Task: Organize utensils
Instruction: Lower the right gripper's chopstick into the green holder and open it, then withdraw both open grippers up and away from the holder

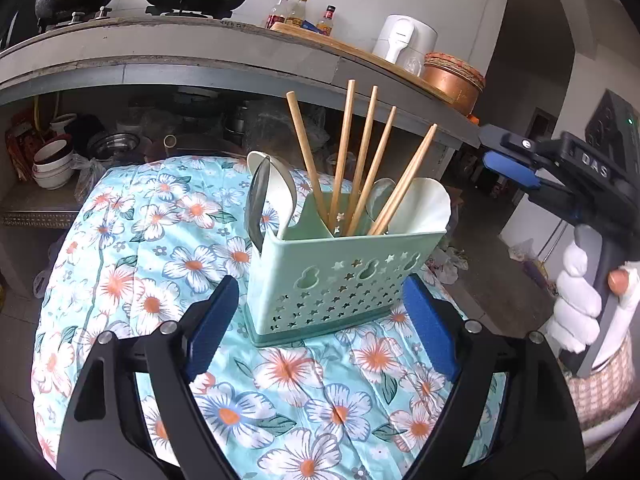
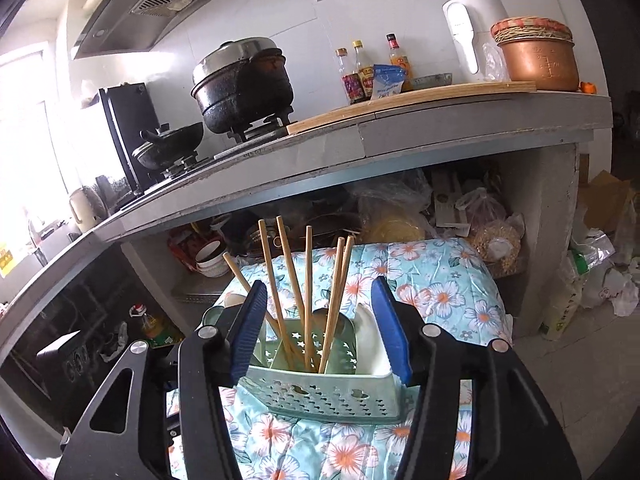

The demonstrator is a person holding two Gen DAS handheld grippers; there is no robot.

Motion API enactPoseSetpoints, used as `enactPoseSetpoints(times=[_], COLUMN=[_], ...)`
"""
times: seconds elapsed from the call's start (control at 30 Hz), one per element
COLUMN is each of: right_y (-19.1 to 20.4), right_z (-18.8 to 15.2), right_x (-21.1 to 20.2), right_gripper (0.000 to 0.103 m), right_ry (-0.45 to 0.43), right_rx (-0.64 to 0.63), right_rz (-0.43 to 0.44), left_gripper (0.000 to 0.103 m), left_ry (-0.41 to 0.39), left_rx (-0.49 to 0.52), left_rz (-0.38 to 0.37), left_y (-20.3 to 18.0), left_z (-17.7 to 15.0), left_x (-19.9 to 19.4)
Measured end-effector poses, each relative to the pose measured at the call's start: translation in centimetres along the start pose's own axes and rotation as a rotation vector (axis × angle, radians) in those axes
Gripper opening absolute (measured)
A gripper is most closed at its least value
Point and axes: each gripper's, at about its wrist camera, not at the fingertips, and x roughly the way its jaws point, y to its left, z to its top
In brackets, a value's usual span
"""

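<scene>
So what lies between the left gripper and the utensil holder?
Only bare floral cloth, in the left wrist view; the left gripper is open short of the utensil holder.

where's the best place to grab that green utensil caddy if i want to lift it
Grip the green caddy across its two short end walls, near the top rim, coming in level from its long perforated front. It stands upright on the floral cloth, and chopsticks and spoons sticking up crowd any approach from above, so this is probably safest.
</scene>
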Motion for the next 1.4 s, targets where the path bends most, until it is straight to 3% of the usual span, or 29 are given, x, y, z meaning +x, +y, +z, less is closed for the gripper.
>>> enactPoseSetpoints(times=[0.13, 0.3, 0.43, 0.7, 1.03, 1.4], right_y=[-0.3, -0.6, -0.9, -1.1, -2.1, -3.4], right_z=[-1.5, -3.9, -5.7, -8.1, -9.3, -9.6], right_x=[-1.3, -2.2, -3.1, -4.7, -7.1, -9.1], right_gripper=[0.069, 0.083, 0.094, 0.096, 0.096, 0.096], right_ry=[0.007, 0.044, 0.060, 0.095, 0.094, 0.119], right_rx=[-0.012, -0.066, -0.092, -0.138, -0.132, -0.090], right_rz=[-0.028, -0.108, -0.162, -0.175, -0.257, -0.302], left_gripper=[0.089, 0.090, 0.091, 0.092, 0.092, 0.092], left_ry=[-0.024, -0.005, -0.001, -0.004, 0.044, 0.022], left_rx=[-0.008, 0.000, -0.022, -0.042, -0.022, -0.011], left_rz=[0.090, 0.230, 0.281, 0.318, 0.489, 0.513], left_y=[-0.7, -2.0, -2.6, -4.1, -7.5, -10.2], left_z=[0.6, 0.7, 0.7, 0.1, -0.8, -1.8], left_x=[-0.4, -0.5, -0.7, -1.5, -1.8, -4.2])
